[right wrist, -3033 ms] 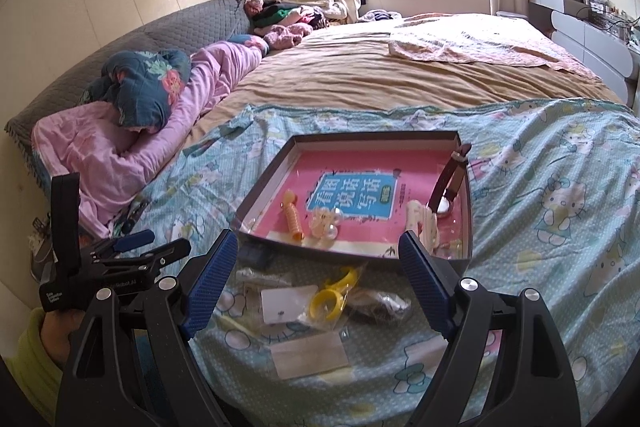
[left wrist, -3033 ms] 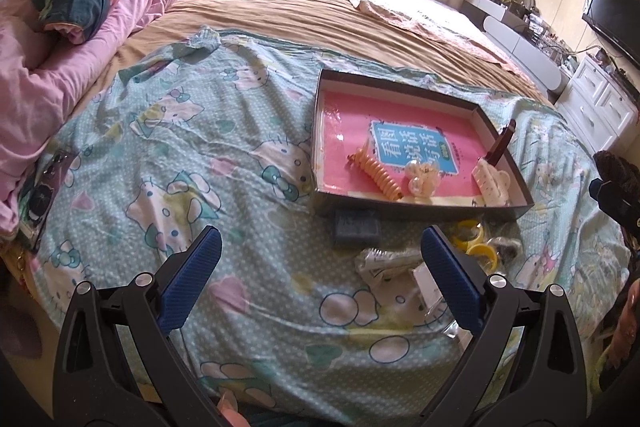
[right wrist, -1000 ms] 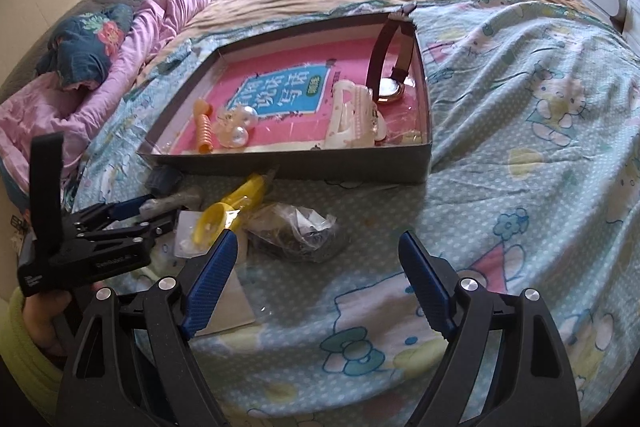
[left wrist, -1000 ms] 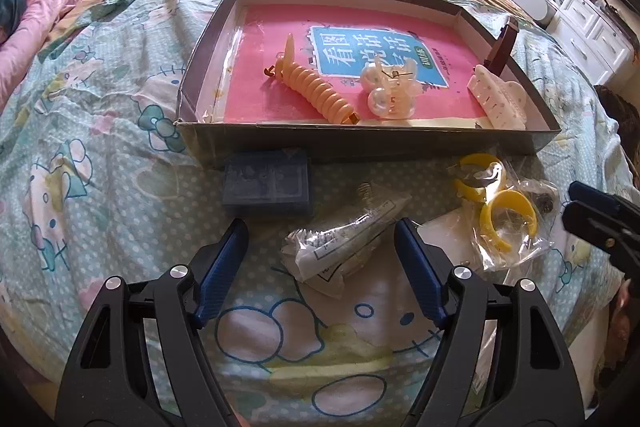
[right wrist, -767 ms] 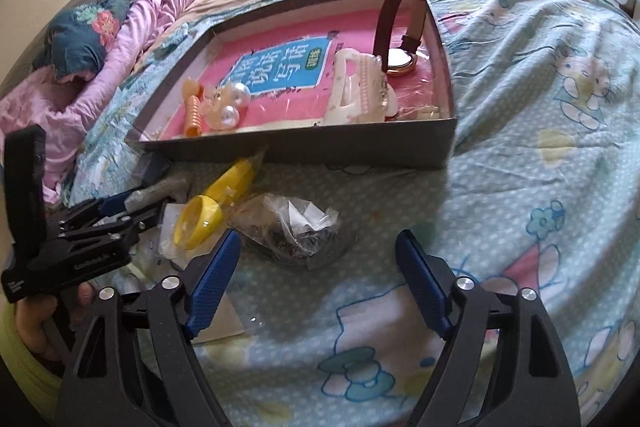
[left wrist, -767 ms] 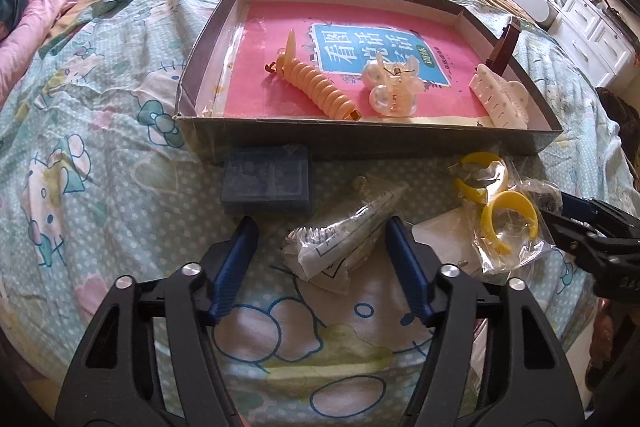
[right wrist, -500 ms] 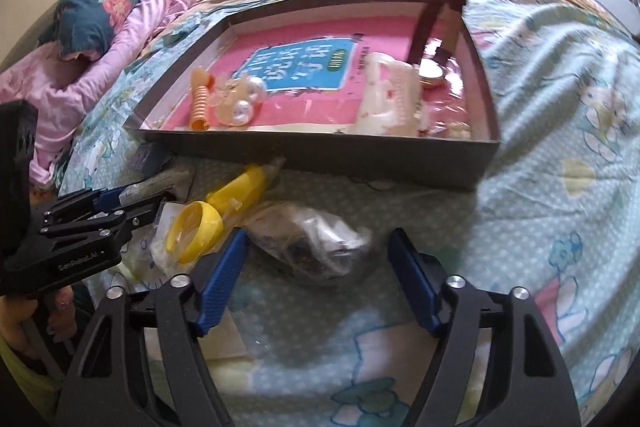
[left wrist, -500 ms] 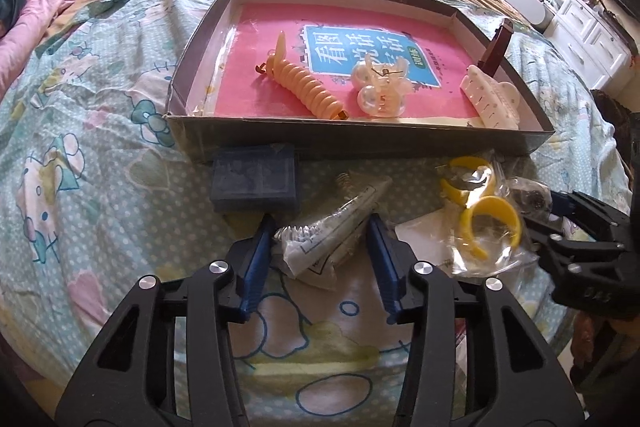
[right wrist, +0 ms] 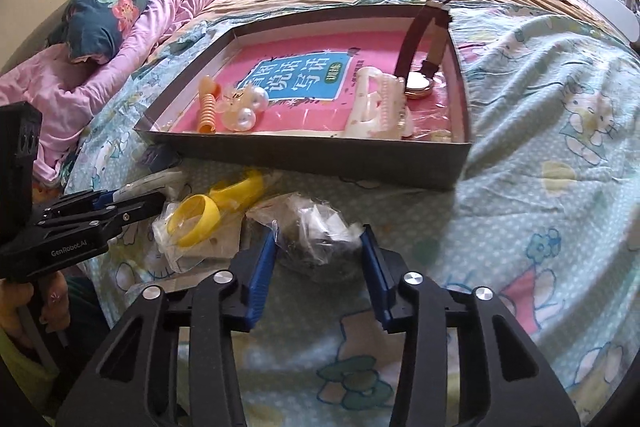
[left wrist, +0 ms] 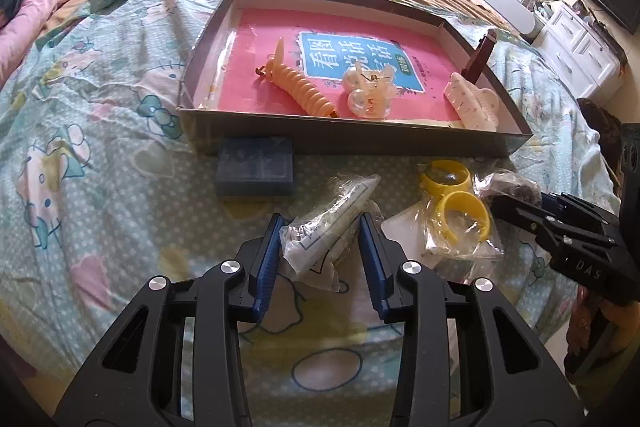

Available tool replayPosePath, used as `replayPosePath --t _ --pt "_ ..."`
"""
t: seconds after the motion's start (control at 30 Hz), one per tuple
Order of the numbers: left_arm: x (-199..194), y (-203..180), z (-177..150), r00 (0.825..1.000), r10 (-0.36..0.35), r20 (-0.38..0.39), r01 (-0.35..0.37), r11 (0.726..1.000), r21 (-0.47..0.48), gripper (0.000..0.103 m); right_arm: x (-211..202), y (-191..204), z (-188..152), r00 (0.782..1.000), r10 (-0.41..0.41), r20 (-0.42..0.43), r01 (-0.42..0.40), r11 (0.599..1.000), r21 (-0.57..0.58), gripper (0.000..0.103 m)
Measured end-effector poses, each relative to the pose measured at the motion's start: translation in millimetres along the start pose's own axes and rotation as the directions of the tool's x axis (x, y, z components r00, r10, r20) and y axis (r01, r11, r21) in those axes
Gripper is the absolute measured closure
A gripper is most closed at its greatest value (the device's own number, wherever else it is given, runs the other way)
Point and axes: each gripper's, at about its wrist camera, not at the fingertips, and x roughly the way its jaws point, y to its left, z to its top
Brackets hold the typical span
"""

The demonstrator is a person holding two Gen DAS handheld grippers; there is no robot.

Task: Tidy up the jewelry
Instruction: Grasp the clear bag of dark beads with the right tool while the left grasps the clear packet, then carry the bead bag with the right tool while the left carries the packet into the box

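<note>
Both grippers tilt down over packets on the bedspread [left wrist: 100,187], just before the tray [left wrist: 352,143].
The left gripper [left wrist: 320,227] is closing, pads pinching a white packet [left wrist: 332,215]; the right gripper [right wrist: 318,243] is closing around a dark packet [right wrist: 316,227], pads touching its plastic.

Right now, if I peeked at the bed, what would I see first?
Probably the big pink-bottomed tray in the middle of the bed, with an orange spiral hair clip and pearly clips in it. Just in front, the left tongs are closing on a clear packet, and the right tongs are closing around a crinkly bag.
</note>
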Motion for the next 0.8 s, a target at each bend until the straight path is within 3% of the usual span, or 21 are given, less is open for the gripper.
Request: replayPosePath --t 0.3,0.8 --pt "-19 4 -2 0.999 -0.005 0.034 0.005 1.000 -0.013 0.074 -26 -3 4 0.999 -0.012 0.052 0.012 1.000 0.009 0.065" --pt "-53 31 8 0.992 0.053 0.113 -0.045 0.996 -0.074 0.074 -42 14 27 0.992 0.035 0.120 -0.032 0.999 -0.028 0.065"
